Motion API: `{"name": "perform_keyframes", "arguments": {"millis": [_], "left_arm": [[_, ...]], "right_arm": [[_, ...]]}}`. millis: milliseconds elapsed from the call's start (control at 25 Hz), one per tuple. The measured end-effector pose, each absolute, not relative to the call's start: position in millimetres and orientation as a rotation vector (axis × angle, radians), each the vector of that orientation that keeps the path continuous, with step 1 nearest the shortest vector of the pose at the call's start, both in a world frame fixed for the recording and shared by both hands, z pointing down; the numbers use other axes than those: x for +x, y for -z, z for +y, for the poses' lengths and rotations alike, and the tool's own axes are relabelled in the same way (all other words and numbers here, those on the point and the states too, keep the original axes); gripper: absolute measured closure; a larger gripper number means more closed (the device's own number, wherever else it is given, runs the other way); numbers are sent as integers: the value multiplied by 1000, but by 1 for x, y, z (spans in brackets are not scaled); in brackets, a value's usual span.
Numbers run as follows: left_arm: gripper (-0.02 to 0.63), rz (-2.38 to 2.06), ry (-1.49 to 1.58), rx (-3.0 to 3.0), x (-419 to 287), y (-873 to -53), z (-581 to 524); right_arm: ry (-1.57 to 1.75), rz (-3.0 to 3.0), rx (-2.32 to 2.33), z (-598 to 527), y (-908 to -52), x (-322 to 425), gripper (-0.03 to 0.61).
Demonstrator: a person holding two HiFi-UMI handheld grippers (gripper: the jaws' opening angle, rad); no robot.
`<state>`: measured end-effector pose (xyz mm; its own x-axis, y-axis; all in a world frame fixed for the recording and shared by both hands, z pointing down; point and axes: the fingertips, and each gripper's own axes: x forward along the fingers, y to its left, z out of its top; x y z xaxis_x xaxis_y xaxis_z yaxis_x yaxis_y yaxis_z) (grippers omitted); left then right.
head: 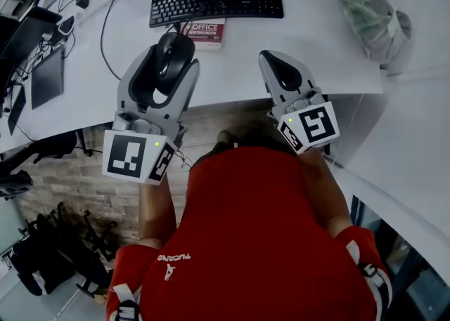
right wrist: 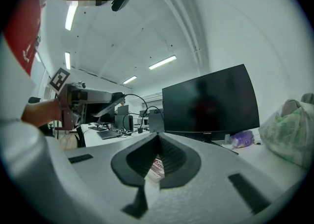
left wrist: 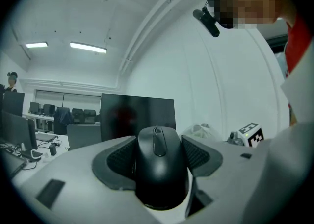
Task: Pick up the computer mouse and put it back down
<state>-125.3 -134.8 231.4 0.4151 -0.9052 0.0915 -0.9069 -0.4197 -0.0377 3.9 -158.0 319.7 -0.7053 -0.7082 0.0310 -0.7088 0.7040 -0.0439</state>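
A black computer mouse sits between the padded jaws of my left gripper, which is shut on it, over the front part of the white desk. In the left gripper view the mouse fills the gap between the two pads, scroll wheel facing up. Its cable loops away to the back left. My right gripper hovers at the desk's front edge, shut, with nothing held. In the right gripper view its jaws meet at the tips.
A black keyboard lies at the back of the desk, a red book just in front of it. A plastic bag stands at the right. Dark devices and cables lie at the left. A monitor stands behind.
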Motion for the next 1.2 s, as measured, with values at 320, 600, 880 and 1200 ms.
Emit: {"name": "perform_keyframes", "arguments": {"millis": [320,600,880,1200], "left_arm": [[330,-1697,-170,2628,-126,-231,-137],[330,-1666,-246,2583,-123,-263,-145],[330,-1632,-332,2555,-123,-311,-157],[330,-1562,-470,2495,-117,-368,-169]], "right_arm": [[-83,-2884,1196,-159,-322,8,574],[-88,-2875,1194,-160,-324,10,574],[-96,-2864,1196,-164,-327,12,574],[-111,-2840,1206,-169,-333,16,574]]}}
